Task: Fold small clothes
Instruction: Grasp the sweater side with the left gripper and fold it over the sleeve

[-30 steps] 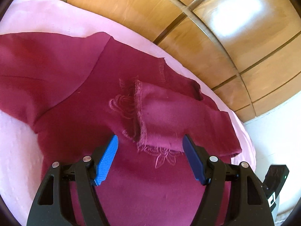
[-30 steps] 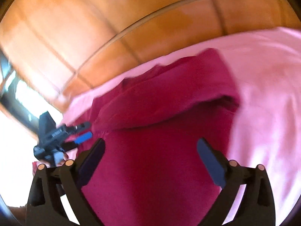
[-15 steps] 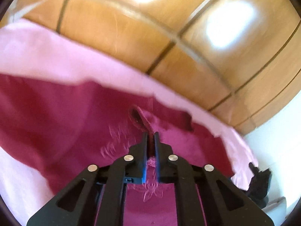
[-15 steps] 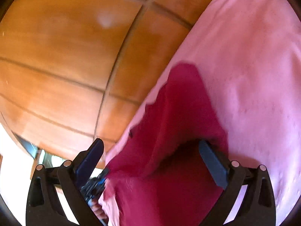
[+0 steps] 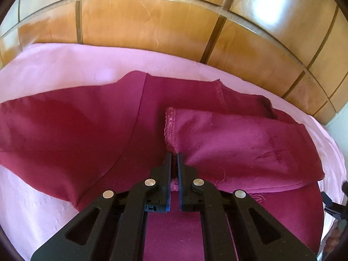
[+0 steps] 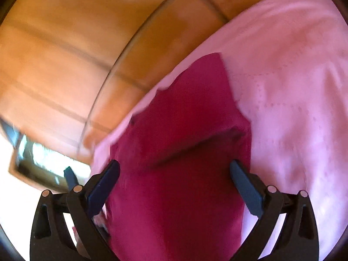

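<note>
A maroon top [image 5: 87, 126] lies spread on a pink sheet [image 5: 54, 65]. One sleeve [image 5: 239, 143] is folded across its body, with the stitched cuff edge toward the middle. My left gripper [image 5: 173, 154] is shut on the lower corner of that cuff. In the blurred right wrist view, the same top [image 6: 184, 108] runs up the middle. My right gripper [image 6: 174, 167] hangs over it, open wide, with cloth below the fingers and nothing pinched.
Glossy wooden panels [image 5: 152, 21] rise right behind the sheet, also wooden panels [image 6: 65, 43] in the right wrist view. Bare pink sheet [image 6: 293, 87] stretches to the right of the top. A bright window [image 6: 43, 158] shows at the lower left.
My left gripper went from open around the cuff to shut on its corner, and its view tipped toward the panels. My right gripper swung across the top and stayed open.
</note>
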